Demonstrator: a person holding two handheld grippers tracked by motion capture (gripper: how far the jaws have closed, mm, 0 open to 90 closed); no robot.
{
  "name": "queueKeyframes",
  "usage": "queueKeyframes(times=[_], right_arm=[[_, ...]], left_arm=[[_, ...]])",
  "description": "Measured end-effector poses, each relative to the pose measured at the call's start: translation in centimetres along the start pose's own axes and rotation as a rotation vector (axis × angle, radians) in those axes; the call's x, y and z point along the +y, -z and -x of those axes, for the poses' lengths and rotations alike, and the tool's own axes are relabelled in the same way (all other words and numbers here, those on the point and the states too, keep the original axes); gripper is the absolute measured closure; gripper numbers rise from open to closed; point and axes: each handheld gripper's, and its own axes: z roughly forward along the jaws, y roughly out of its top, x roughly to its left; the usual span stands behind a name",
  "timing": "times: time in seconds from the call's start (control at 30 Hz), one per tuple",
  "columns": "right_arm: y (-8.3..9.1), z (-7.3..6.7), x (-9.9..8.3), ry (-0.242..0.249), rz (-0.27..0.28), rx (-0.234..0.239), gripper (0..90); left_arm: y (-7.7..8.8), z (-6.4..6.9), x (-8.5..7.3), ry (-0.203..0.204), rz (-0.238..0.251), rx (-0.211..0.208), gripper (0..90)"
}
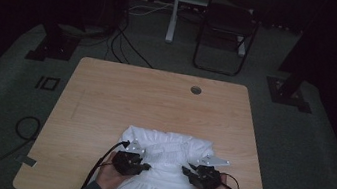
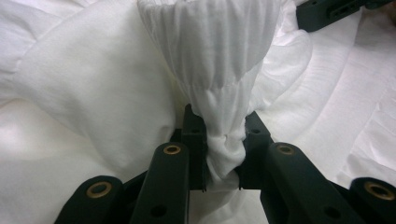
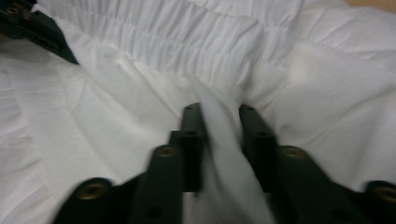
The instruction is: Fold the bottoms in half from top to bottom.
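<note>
A white gathered garment lies spread on the near half of the wooden table, and its hem hangs over the front edge. My left gripper rests on the garment's left side. In the left gripper view it is shut on a tightly bunched tuft of the white cloth. My right gripper sits on the garment's right side. In the right gripper view its jaws stand apart, with a loose fold of cloth lying between them unpinched. Each gripper view catches the other gripper at its top corner.
The table has a round cable hole near its far edge, and bare wood reaches from it to the garment. A dark chair and a white post stand on the floor behind. Cables lie on the carpet at the left.
</note>
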Motion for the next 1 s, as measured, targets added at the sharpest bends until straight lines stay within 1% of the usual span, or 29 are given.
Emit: queueKeyframes(times=[0.07,0.1,0.23,0.27,0.33,0.4,0.43,0.47,0.5,0.53,0.6,0.67,0.8,0.87,1.0], right_arm=[[-0.1,-0.1,0.2,0.010,-0.002,-0.028,58.9],[-0.2,0.0,0.3,0.006,-0.006,-0.027,56.5],[-0.7,0.4,0.6,-0.014,-0.011,-0.057,41.3],[-0.9,0.4,0.8,-0.022,-0.011,-0.065,39.1],[-1.2,0.6,1.1,-0.012,-0.019,-0.057,38.0],[-1.6,0.7,1.3,0.006,-0.026,-0.038,40.9],[-1.9,0.8,1.4,0.010,-0.038,-0.029,45.7],[-2.0,0.8,1.5,0.016,-0.037,-0.015,58.0],[-2.1,0.9,1.5,0.028,-0.034,0.005,64.6],[-2.2,0.9,1.6,0.036,-0.039,0.005,69.7],[-2.4,1.0,1.8,0.052,-0.036,-0.005,76.9],[-2.7,1.2,2.1,0.059,-0.035,-0.017,79.0],[-3.7,2.1,2.9,0.050,-0.034,-0.043,79.7],[-4.1,2.6,3.4,0.052,-0.034,-0.057,79.7],[-5.3,3.9,4.8,0.052,-0.038,-0.079,79.7]], left_arm=[[0.0,0.0,0.0,-0.003,0.001,0.006,77.5],[-0.1,0.0,0.0,-0.007,0.000,0.010,77.5],[-0.2,0.1,0.2,-0.018,-0.001,0.031,77.4],[-0.3,0.1,0.2,-0.022,-0.001,0.037,77.4],[-0.4,0.0,0.2,-0.024,-0.002,0.045,77.4],[-0.5,-0.2,0.3,-0.021,0.003,0.048,77.3],[-0.6,-0.3,0.3,-0.018,0.004,0.047,77.3],[-0.7,-0.5,0.4,-0.016,0.005,0.046,77.3],[-0.7,-0.5,0.4,-0.017,0.004,0.050,77.3],[-0.8,-0.6,0.5,-0.021,0.003,0.055,77.3],[-1.0,-0.8,0.8,-0.027,0.002,0.065,77.3],[-1.3,-1.1,1.3,-0.029,0.000,0.076,77.3],[-2.0,-2.2,2.4,-0.029,-0.005,0.102,77.3],[-2.4,-2.9,3.0,-0.021,-0.005,0.110,77.3],[-3.2,-4.4,4.4,-0.008,-0.011,0.125,77.2]])
